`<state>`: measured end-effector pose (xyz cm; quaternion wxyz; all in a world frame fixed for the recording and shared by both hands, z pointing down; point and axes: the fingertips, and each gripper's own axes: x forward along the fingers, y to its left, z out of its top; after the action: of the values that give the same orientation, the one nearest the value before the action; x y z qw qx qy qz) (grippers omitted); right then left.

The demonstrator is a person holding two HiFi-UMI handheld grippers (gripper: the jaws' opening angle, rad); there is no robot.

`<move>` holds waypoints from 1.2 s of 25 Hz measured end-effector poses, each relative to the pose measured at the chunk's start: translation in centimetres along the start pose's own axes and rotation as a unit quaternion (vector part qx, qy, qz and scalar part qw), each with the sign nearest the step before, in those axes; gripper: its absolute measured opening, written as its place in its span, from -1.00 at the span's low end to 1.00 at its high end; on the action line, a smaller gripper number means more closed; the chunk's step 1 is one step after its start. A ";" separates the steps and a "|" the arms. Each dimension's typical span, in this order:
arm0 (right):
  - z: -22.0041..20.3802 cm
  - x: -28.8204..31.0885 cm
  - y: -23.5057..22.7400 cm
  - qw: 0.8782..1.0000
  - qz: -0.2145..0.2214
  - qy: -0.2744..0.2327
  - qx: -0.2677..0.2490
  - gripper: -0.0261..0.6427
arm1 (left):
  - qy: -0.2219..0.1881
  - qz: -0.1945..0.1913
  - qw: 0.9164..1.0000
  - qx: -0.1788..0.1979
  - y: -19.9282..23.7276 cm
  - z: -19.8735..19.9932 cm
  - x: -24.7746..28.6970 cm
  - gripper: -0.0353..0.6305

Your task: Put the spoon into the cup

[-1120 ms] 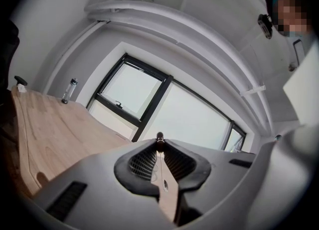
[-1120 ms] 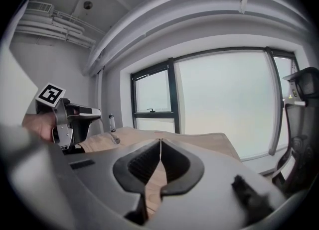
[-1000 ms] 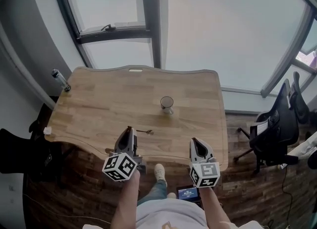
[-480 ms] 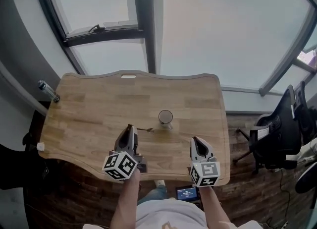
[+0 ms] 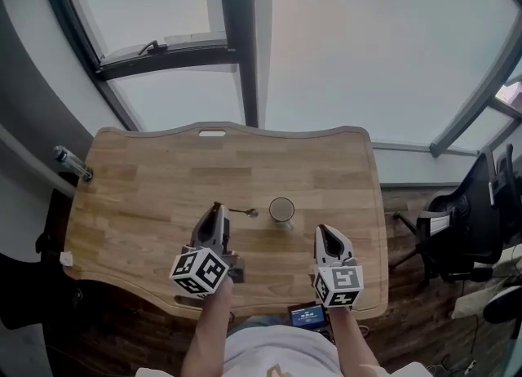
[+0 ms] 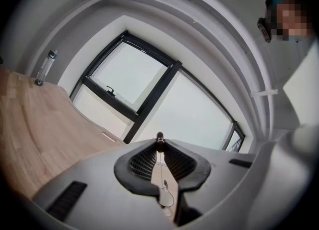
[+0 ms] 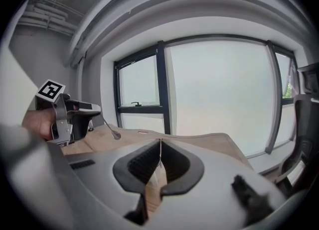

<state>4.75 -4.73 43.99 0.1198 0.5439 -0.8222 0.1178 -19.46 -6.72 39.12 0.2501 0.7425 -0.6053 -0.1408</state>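
Note:
A clear glass cup (image 5: 281,210) stands upright near the middle of the wooden table (image 5: 147,196). My left gripper (image 5: 217,209) is shut on the handle of a thin metal spoon (image 5: 245,212). The spoon sticks out sideways, its bowl just left of the cup's rim and apart from it. In the right gripper view the spoon (image 7: 110,128) slants down from the left gripper (image 7: 97,109). The left gripper view shows only a dark bit of spoon (image 6: 159,136) at the left gripper (image 6: 159,142) tips. My right gripper (image 5: 324,231) hovers right of the cup, shut and empty; its jaws (image 7: 160,145) meet.
A clear bottle (image 5: 72,163) stands at the table's far left edge, also in the left gripper view as the bottle (image 6: 44,67). A black office chair (image 5: 461,224) sits to the right. Large windows lie beyond the table. A small screen device (image 5: 308,315) lies on the floor.
Both grippers have moved forward over the table. The held spoon's bowl now sits beside the cup, which was well ahead of it before.

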 end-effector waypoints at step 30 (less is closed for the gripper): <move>-2.3 4.7 -1.0 1.000 -0.004 0.027 0.005 -0.83 | 0.033 0.020 0.999 -0.018 3.8 -2.7 3.8 -0.74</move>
<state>4.06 -8.41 47.70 0.1402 0.5442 -0.8159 0.1359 -20.35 -10.37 43.82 0.2861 0.7299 -0.6087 -0.1222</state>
